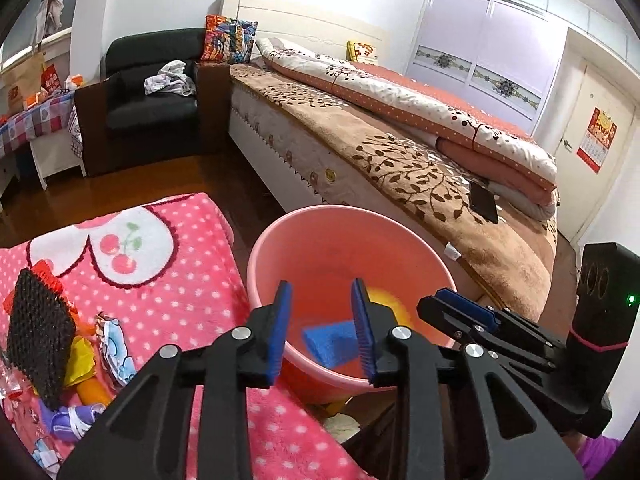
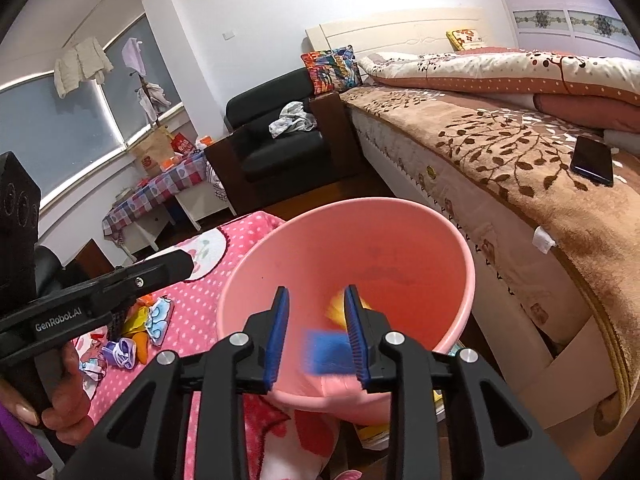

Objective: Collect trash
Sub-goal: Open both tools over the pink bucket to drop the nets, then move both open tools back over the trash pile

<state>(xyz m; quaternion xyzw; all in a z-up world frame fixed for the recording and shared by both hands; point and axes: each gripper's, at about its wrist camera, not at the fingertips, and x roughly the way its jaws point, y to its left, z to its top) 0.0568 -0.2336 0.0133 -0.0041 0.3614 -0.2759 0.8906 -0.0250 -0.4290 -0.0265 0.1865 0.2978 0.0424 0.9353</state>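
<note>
A pink plastic bucket (image 1: 280,248) stands between the pink polka-dot blanket and the bed; it also shows in the right wrist view (image 2: 260,280). Inside it lie a blue sponge (image 1: 328,344) and a yellow piece (image 1: 384,300). In the right wrist view the blue sponge (image 2: 326,350) is blurred, in the air over the bucket's rim, with the yellow piece (image 2: 336,306) beyond it. My left gripper (image 1: 322,332) is open and empty over the near rim. My right gripper (image 2: 316,332) is open over the rim, the sponge just in front of it. The right gripper also shows in the left wrist view (image 1: 460,312).
Loose wrappers (image 1: 112,340), a yellow scrap and a black mesh pad (image 1: 40,336) lie on the pink polka-dot blanket (image 1: 180,264) at the left. A bed (image 1: 400,152) with a black phone (image 1: 484,202) is at the right. A black armchair (image 1: 152,96) stands behind.
</note>
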